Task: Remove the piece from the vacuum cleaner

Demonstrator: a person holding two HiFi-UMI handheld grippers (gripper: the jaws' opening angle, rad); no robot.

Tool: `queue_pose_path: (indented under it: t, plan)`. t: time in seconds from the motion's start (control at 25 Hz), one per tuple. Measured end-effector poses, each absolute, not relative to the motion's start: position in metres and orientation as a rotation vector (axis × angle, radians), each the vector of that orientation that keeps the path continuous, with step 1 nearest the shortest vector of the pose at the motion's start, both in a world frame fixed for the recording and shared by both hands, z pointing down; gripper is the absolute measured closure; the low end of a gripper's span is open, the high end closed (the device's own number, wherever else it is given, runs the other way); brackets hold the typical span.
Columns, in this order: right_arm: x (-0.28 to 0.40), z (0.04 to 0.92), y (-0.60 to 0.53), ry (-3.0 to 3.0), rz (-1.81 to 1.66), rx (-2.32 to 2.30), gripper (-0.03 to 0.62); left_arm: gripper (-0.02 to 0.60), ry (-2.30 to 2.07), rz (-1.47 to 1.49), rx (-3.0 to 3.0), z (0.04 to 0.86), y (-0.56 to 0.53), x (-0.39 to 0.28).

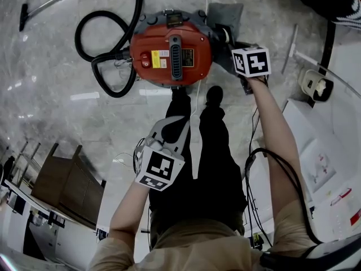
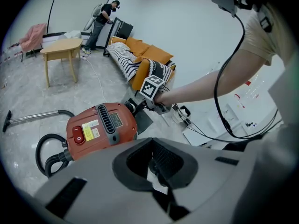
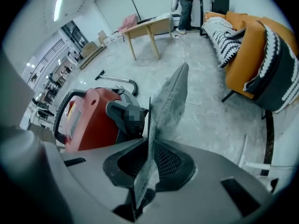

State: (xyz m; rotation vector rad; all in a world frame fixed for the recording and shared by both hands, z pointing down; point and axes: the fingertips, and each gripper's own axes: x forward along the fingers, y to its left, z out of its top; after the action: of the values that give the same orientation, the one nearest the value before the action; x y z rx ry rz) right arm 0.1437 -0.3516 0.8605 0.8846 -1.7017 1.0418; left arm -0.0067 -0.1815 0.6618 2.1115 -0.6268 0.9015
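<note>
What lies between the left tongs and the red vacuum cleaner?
The head view shows the person's black-trousered legs and shoes between the left tongs and the vacuum cleaner.

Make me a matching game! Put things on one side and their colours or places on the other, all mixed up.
Things:
1. vacuum cleaner
2. hose
3. grey piece
4. table

Colours or places:
A. black, looped on the floor
B. pinched in the right claw
C. light wood, standing far off
D. red on top

Pairs: 1-D, 2-A, 3-B, 4-C.
</note>
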Motion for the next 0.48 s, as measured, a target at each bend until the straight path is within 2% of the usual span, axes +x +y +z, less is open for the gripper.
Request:
queue_pose_path:
  t: [0.48]
  plan:
    - [0.149, 0.866, -0.344, -1.737, 0.309, 0.773, 0.548, 0.586, -0.646, 0.911, 2.106, 0.665, -0.183, -0.019]
